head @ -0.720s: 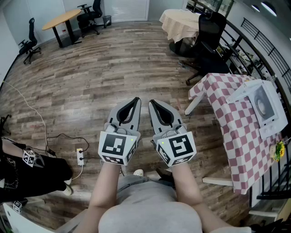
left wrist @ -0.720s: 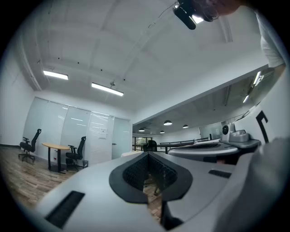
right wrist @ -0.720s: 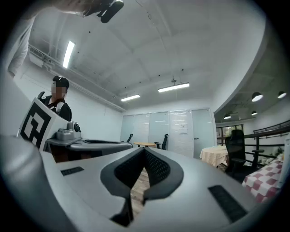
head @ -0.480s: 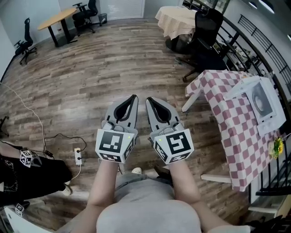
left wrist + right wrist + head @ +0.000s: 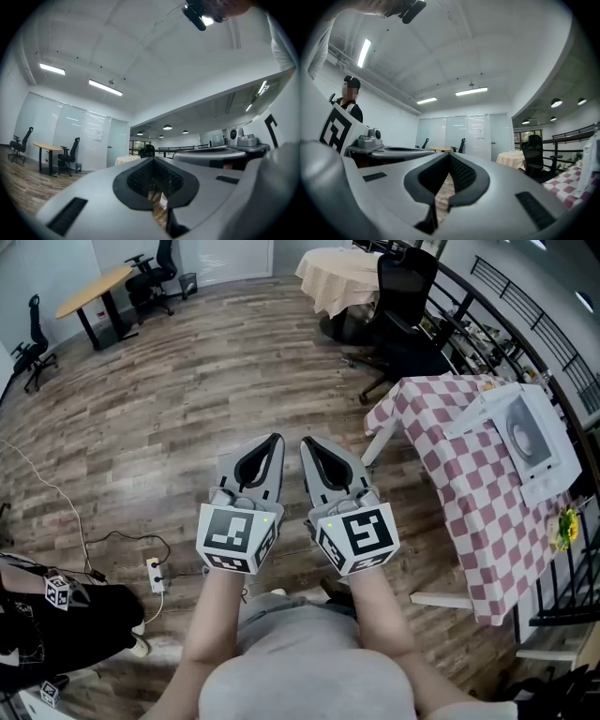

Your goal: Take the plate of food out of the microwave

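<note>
A white microwave (image 5: 520, 442) stands on the red-and-white checked table (image 5: 450, 465) at the right of the head view; I see it from above, and its inside and any plate are hidden. My left gripper (image 5: 275, 442) and right gripper (image 5: 307, 444) are held side by side in front of my body, above the wooden floor and well left of the table. Both are shut with nothing between the jaws. In the left gripper view the left gripper (image 5: 152, 159) points across the room, as does the right gripper (image 5: 449, 154) in the right gripper view.
A black office chair (image 5: 403, 306) and a round table with a cream cloth (image 5: 337, 277) stand beyond the checked table. A power strip (image 5: 153, 574) with cables lies on the floor at the left. A black railing (image 5: 562, 343) runs along the right. A person in black (image 5: 349, 101) stands nearby.
The head view has swung a little, so the checked table and microwave sit slightly further left and higher. Both grippers keep the same shut, side-by-side pose.
</note>
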A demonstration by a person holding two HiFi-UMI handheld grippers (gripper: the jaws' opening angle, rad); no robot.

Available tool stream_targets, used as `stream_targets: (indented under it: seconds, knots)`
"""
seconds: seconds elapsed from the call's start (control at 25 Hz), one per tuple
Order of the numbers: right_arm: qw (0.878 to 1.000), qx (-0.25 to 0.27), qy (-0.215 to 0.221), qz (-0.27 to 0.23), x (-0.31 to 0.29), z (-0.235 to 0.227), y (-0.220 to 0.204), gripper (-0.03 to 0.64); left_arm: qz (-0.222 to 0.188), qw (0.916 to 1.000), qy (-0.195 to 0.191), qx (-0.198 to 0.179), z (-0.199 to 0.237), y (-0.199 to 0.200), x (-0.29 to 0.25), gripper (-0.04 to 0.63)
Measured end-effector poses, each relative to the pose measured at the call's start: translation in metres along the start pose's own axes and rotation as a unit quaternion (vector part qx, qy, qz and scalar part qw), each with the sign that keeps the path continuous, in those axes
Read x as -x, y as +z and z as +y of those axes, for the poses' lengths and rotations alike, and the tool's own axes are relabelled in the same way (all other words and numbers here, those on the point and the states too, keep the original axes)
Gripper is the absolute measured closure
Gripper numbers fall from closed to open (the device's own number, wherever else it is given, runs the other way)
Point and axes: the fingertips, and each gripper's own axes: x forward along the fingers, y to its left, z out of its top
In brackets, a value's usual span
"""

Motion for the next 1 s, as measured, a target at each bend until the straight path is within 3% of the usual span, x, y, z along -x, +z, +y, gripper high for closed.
stream_targets:
  seconds: [0.48,1.0]
  knots:
    - [0.997,-0.002,-0.07,0.015,0.032,-0.096,-0.006,0.592,0.007,0.9974,-0.071,0.012,-0.07,-0.009,-0.08,0.591]
    - [0.995,-0.013,-0.096,0.013,0.047,-0.189,-0.007,0.592,0.019,0.9936,-0.111,0.006,-0.131,-0.012,-0.162,0.591]
